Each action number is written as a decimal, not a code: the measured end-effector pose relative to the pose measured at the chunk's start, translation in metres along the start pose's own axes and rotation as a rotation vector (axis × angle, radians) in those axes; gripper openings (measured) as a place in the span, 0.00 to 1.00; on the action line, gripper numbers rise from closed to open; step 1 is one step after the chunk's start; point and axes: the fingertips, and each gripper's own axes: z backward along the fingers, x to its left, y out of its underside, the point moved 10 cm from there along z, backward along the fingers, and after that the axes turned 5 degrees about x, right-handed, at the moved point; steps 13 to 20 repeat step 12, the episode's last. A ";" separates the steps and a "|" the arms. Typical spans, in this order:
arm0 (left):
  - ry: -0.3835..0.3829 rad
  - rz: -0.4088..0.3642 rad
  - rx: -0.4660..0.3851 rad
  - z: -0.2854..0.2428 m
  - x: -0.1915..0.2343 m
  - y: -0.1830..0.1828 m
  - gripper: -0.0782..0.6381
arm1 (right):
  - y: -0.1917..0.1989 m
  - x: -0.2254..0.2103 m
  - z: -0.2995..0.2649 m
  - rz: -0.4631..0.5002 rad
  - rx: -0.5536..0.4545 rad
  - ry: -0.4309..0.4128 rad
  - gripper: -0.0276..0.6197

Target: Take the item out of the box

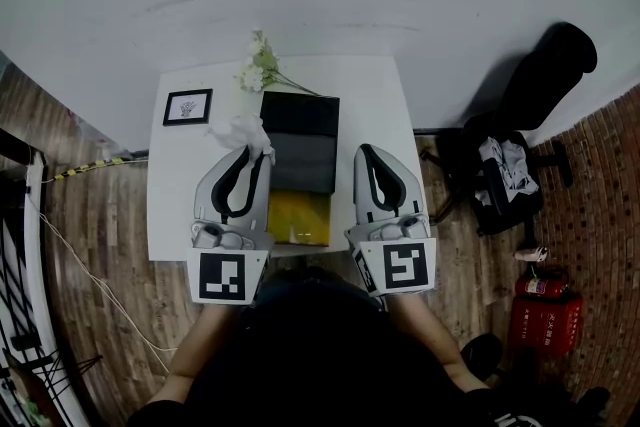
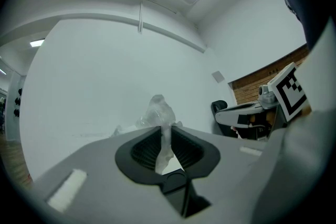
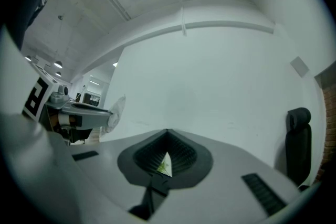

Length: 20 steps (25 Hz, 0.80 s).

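An open black box [image 1: 300,120] lies on the white table [image 1: 375,105], with a grey layer and a yellow item [image 1: 298,217] showing at its near end. My left gripper [image 1: 250,151] hovers over the box's left edge, shut on a crumpled piece of clear plastic wrap [image 1: 243,129]. In the left gripper view the plastic wrap [image 2: 159,113] sticks up from between the closed jaws of the left gripper [image 2: 160,131]. My right gripper [image 1: 365,153] hangs just right of the box. Its jaws meet at the tips of the right gripper [image 3: 167,135], with nothing between them.
White flowers [image 1: 258,65] lie at the table's far edge and a small framed picture [image 1: 187,106] sits at its far left. A black office chair [image 1: 515,150] stands to the right, with red fire extinguishers [image 1: 545,300] on the wooden floor near it.
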 end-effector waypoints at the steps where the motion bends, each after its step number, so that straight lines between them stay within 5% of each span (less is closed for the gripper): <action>1: 0.000 0.000 0.003 0.000 -0.001 0.000 0.20 | 0.000 0.000 0.001 0.000 -0.001 -0.001 0.06; 20: -0.002 0.005 0.012 0.001 -0.009 0.001 0.20 | 0.003 -0.004 0.006 -0.002 -0.001 -0.005 0.06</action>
